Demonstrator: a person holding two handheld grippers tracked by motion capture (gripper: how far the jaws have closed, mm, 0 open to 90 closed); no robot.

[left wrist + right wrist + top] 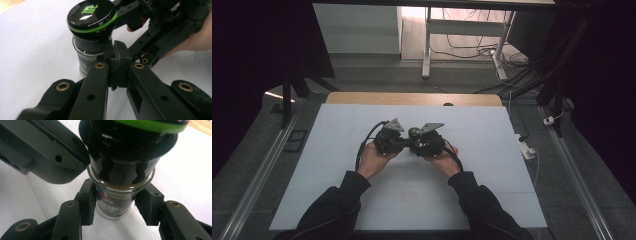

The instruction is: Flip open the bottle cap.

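Two grippers meet at the spice jar (113,197) mid-table: right gripper (113,205) clamps its glass body, left gripper (117,65) sits pinched shut with nothing between its pads, just beside the black cap (91,18), so uncapping probably needs it reopened around that cap.

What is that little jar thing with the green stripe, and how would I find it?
Look at the white table and go to its middle, where two hands bring their black tools together. Between them stands a small glass jar with brown powder inside, pinched at its glass body by the right gripper. Its big shiny black cap with a bright green ring is the only colourful thing there.
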